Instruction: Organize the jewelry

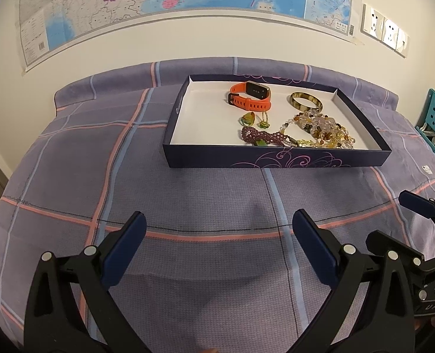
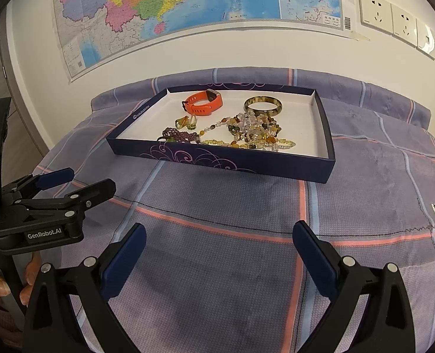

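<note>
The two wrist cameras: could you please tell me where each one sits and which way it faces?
Left wrist: sits on the left gripper, low over the bedspread, facing the dark box and the wall map; its own open fingers show, with the right gripper at the right edge.
Right wrist: sits on the right gripper, facing likewise; its open fingers, the left gripper and a hand show.
Shared: box, orange watch, bangle, beads.
</note>
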`<state>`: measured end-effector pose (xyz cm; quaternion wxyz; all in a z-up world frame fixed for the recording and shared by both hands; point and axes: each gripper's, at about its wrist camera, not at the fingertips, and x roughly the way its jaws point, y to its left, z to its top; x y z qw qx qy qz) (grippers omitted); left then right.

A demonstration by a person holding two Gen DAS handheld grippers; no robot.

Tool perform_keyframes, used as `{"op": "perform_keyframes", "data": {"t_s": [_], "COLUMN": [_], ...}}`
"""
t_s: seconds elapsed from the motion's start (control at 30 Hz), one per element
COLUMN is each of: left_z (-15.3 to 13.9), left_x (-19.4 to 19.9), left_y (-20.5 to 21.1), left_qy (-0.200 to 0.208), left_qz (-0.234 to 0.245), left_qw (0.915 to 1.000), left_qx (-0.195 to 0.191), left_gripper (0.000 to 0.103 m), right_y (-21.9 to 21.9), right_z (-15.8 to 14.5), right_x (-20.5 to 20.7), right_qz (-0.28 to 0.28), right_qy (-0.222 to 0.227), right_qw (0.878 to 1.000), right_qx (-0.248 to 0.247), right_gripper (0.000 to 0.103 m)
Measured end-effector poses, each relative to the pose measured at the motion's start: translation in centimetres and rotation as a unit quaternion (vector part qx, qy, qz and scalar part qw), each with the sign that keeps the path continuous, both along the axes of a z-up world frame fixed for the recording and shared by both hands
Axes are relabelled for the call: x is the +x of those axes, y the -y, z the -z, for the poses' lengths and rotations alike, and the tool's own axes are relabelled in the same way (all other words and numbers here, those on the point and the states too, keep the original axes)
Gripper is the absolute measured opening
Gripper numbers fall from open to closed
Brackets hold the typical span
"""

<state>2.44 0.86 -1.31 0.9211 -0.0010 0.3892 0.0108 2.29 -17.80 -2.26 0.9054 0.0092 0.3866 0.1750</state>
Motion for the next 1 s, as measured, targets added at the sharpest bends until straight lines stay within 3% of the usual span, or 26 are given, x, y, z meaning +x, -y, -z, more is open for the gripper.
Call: {"op": "perform_keyframes", "data": {"t_s": [1.0], "left_z": [-0.01], "left_x": [0.05], "left_y": [0.16], "left_qy": [0.000], "left_qz": [0.001], "left_qw": [1.0000], "left_qx": [0.003], "left_gripper": [0.098], "right_y": [0.07], "right_z": [0.03], "right_x": [-0.03], "right_qz": [0.002], "right_qy": [0.001], "right_qw": [1.000], "right_qx": [0.002], "right_gripper": [0.096]}}
